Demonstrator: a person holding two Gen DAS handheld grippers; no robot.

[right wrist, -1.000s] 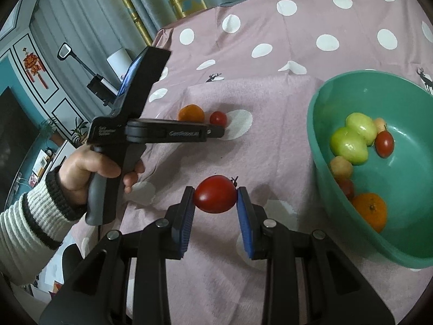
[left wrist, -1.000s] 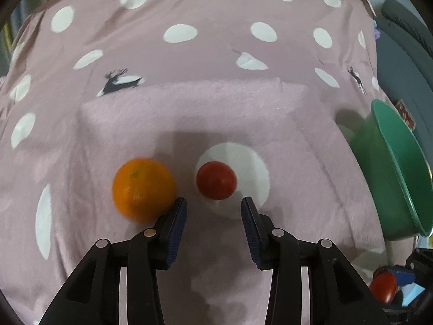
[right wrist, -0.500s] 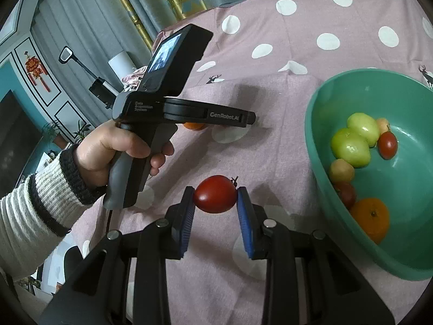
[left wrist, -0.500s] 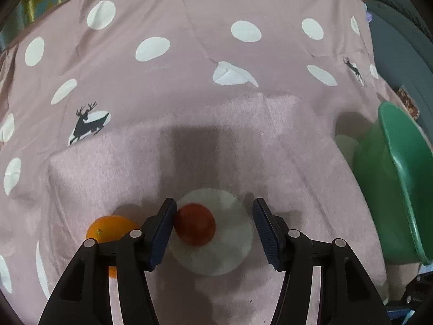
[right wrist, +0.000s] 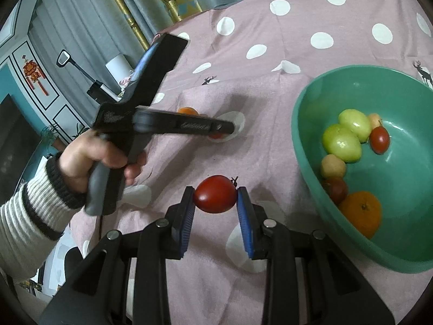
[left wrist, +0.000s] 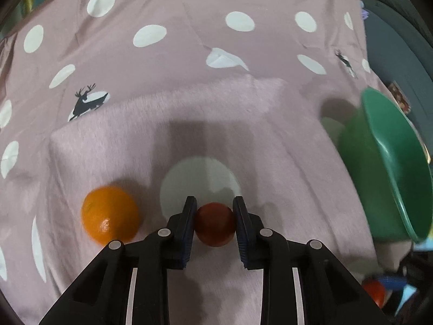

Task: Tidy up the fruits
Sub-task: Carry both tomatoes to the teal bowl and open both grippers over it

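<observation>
Small red tomato [left wrist: 214, 223] sits on the pink dotted cloth [left wrist: 189, 54] over a white dot, now pinched between both pads of the left gripper [left wrist: 213, 227]; its jaws have just been closing and the tomato is squarely between them, so the grasp looks made; still down at cloth level, lift not yet begun. Orange [left wrist: 109, 215] lies loose just beside it on the left, close to the left finger but apart from it; nothing holds it. In the right wrist view the right gripper [right wrist: 215, 199] is clamped on a second, bigger tomato [right wrist: 215, 194], carried above the cloth with the stem end toward its right pad. Green bowl [right wrist: 305, 113] stands to the right of both grippers, already holding two green fruits, a small tomato, two pale round ones, a dark red one and an orange.

Step in hand, as I judge it: pick-up of the small tomato, with the right load waiting to go in. Next move calls for a straight lift clear of the orange, then a swing right over the bowl rim and a low release; right gripper is nearer the bowl, so it may go first; watch that the two grippers do not cross.
</observation>
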